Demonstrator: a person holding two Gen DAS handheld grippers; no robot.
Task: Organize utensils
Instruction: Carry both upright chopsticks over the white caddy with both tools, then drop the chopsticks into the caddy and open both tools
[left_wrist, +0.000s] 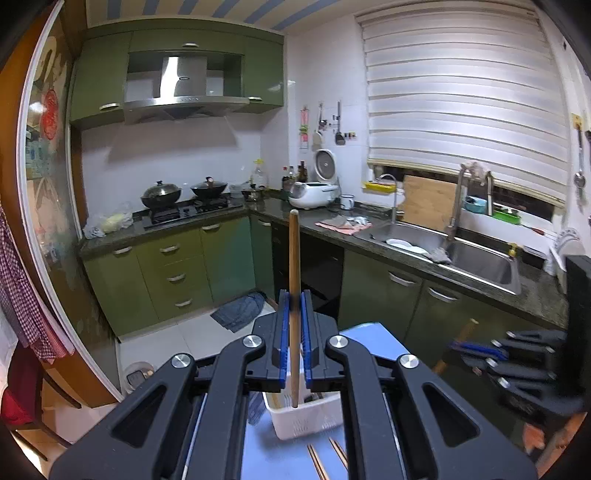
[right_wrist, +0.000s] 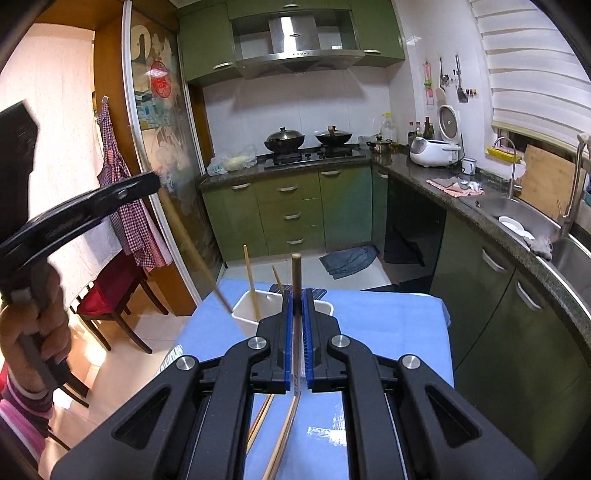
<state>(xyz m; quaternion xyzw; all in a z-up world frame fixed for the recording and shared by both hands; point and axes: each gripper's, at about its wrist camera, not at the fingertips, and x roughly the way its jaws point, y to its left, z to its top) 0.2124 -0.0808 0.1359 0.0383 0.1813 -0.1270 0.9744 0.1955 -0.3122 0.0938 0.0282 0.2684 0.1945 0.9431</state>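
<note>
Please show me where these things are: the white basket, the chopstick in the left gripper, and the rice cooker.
white basket (left_wrist: 306, 419), left wrist view, front wall.
chopstick (left_wrist: 294, 258), left wrist view, shaft above the jaws.
rice cooker (right_wrist: 434, 146), right wrist view, white body.

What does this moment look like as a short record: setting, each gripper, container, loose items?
setting: home kitchen with green cabinets; blue-covered table
left gripper: shut on a wooden chopstick held upright, its lower end over the basket
right gripper: shut on a wooden chopstick
container: white plastic basket on the table, chopsticks already standing in it
loose items: more chopsticks lying on the blue cover
task stage: both held chopsticks not yet dropped in
</note>
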